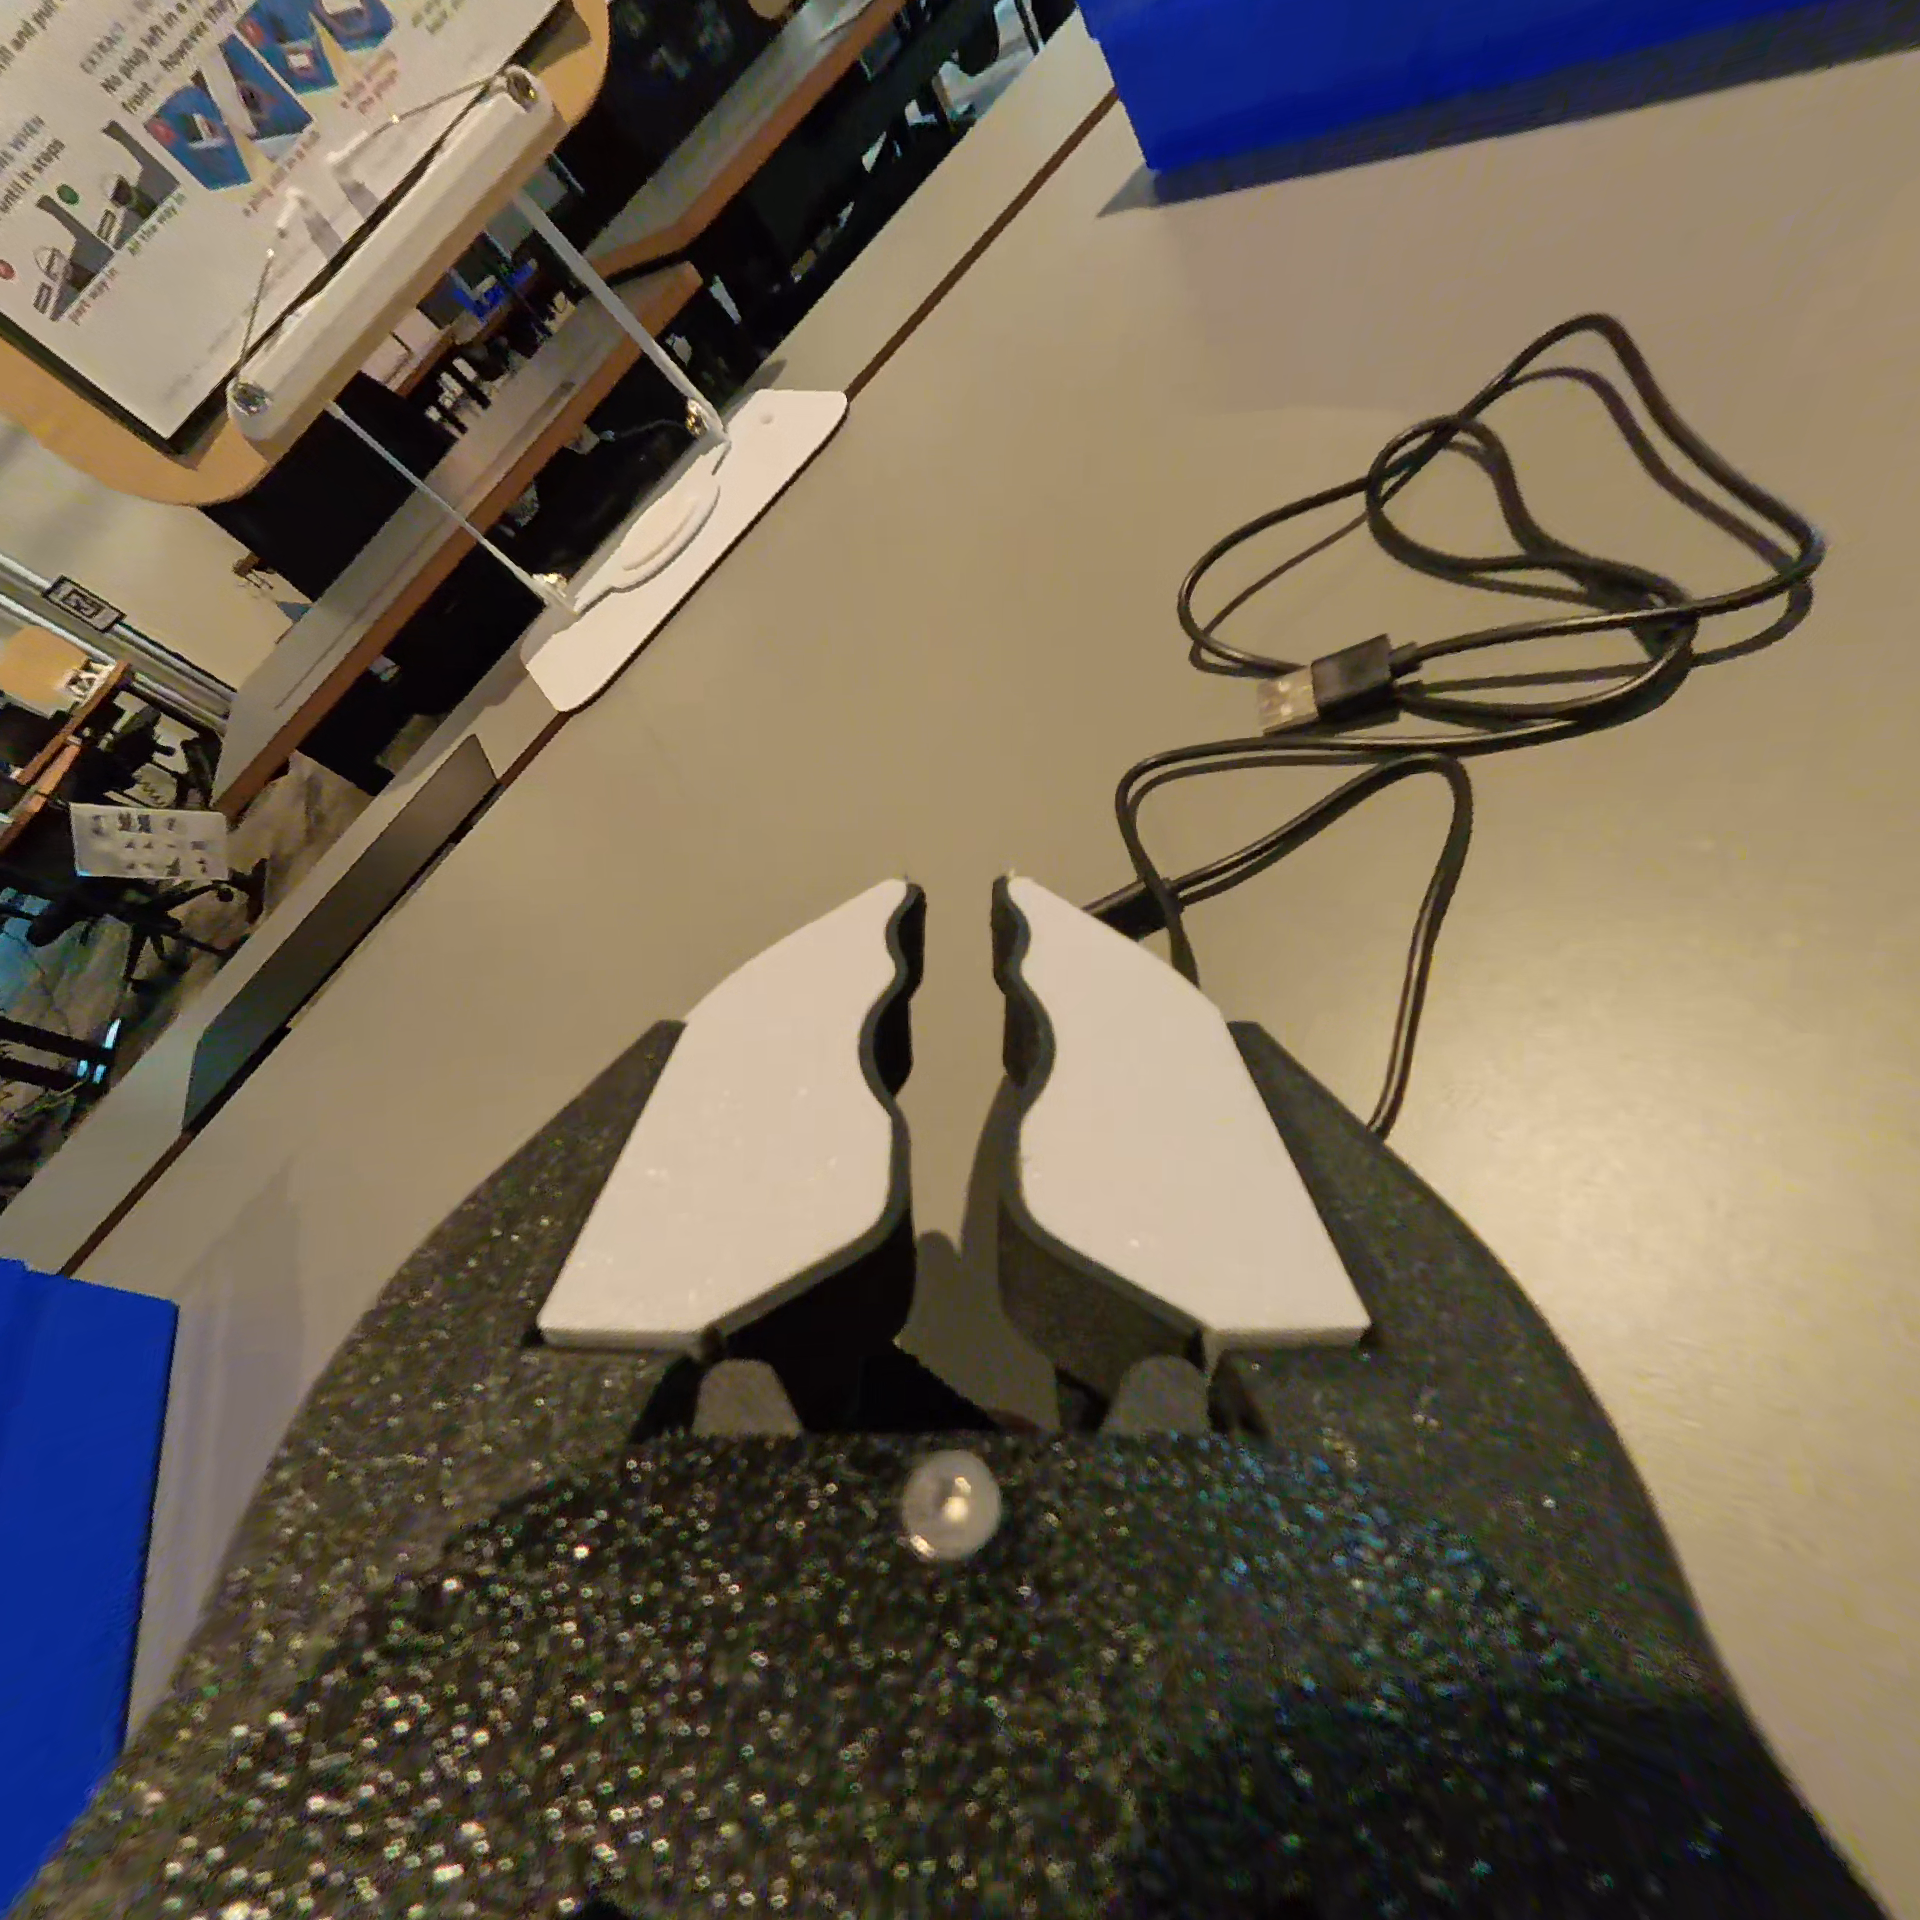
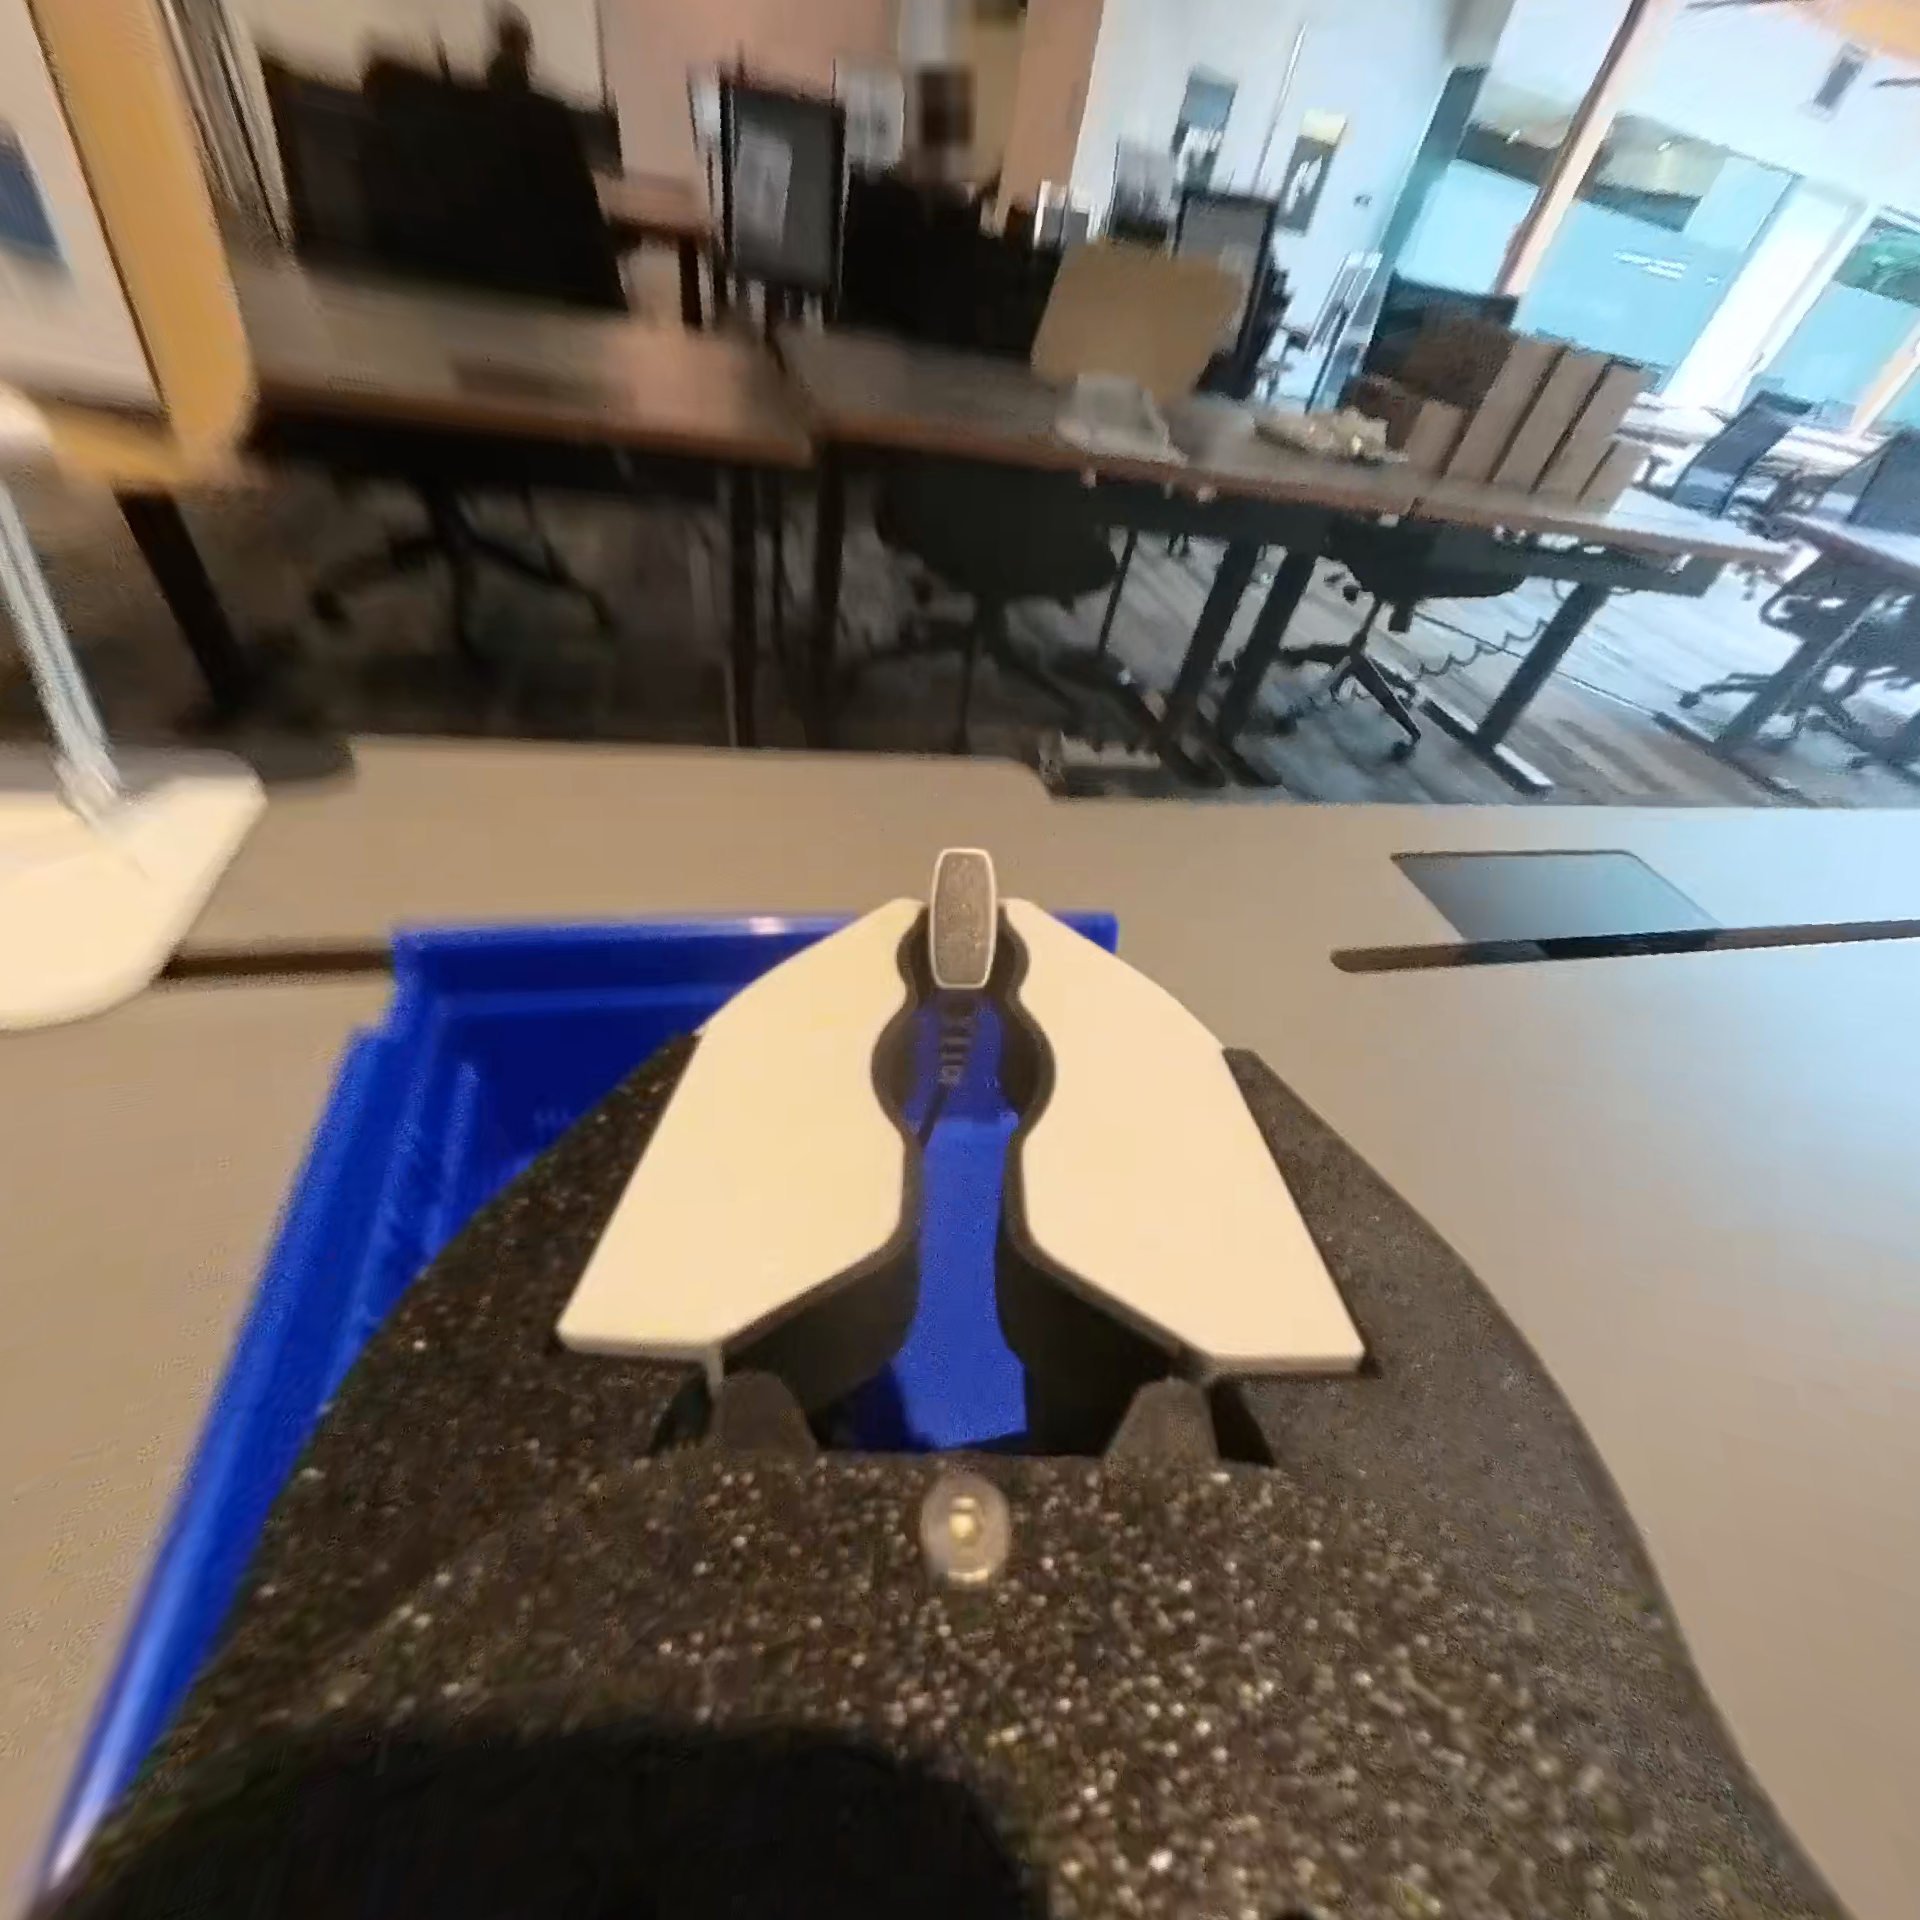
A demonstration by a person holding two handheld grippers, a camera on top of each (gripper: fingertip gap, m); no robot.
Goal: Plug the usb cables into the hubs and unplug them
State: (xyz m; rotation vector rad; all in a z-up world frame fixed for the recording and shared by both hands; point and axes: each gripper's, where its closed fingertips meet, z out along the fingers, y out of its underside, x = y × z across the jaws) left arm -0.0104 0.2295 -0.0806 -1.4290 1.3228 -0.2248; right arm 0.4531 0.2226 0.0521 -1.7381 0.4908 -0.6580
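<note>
The silver metal USB plug (image 2: 964, 920) is sitting pinched between the tips of the right gripper (image 2: 964, 925), its jaws pressing in on it from both sides, its rounded end poking up just past the white fingers (image 2: 769, 1132). Right below, the blue plastic bin (image 2: 416, 1101) is showing under the gripper and through the gap between the fingers; whether the plug is touching anything inside is hidden.

Over on the left wrist view, the black USB cable (image 1: 1455, 623) is lying in loose loops on the grey tabletop (image 1: 935, 623), its black-and-silver connector (image 1: 1320, 691) resting flat among the coils. The left gripper (image 1: 958, 904) is hovering just beside the nearest stretch of cable, jaws nearly together with a narrow slit between the tips, gripping nothing. A white stand base (image 1: 686, 551) is sitting at the table's far edge, holding an instruction sheet (image 1: 187, 156). Blue blocks are peeking in at the top right (image 1: 1507, 73) and bottom left.
</note>
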